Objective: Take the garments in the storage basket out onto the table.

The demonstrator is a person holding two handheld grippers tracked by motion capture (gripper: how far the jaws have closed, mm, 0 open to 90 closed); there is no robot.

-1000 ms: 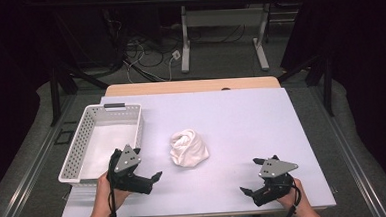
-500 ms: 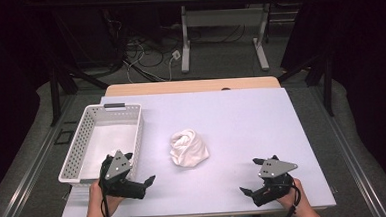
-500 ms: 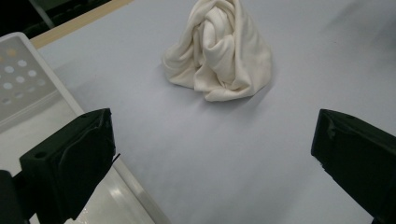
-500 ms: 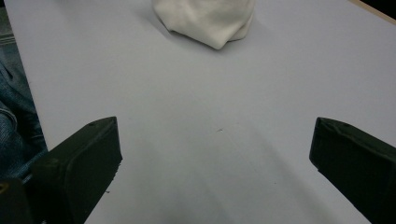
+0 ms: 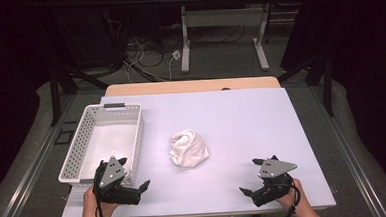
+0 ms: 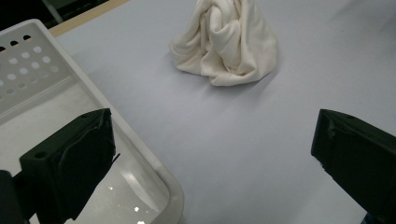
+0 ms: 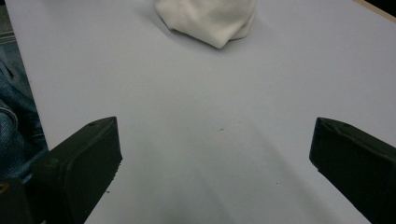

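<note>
Crumpled cream-white cloth bundle [image 5: 188, 147] at frame centre of the high view, on the pale lilac table [image 5: 241, 121] — just right of the white perforated plastic basket [image 5: 82, 144]. Left gripper [image 5: 132, 180] lower left, jaws spread, empty — probably nearer. Right gripper [image 5: 252, 176] lower right, likewise released. No clear long axis.

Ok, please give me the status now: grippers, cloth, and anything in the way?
Left gripper open, beside the basket. Right gripper open, near the table's front edge. Cloth bunched mid-table, untouched. Path to it clear.
</note>
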